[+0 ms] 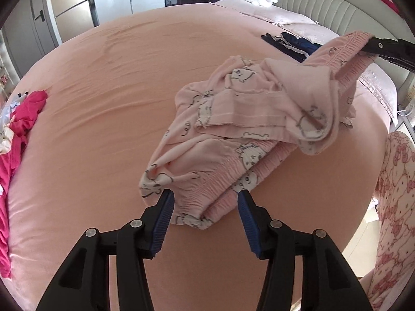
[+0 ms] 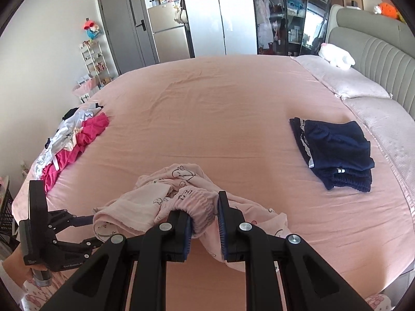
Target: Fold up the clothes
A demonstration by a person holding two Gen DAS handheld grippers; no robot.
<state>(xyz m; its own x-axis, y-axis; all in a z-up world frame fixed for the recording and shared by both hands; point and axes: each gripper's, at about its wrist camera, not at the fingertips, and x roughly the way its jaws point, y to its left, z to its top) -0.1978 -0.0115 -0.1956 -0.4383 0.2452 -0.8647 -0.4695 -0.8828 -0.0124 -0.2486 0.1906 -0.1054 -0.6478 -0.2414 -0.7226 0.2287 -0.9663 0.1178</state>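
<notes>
you are lifting the pink pajama pants (image 1: 233,129) off the bed (image 1: 103,77) by the waistband, pinched in your right gripper (image 2: 205,223); your left gripper (image 1: 205,202), spread, is straddling the waistband's near end and needs to close there.

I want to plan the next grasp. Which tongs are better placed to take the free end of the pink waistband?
Left tongs: open, straddling the pink pants waistband. Right tongs already grip the other end.
</notes>
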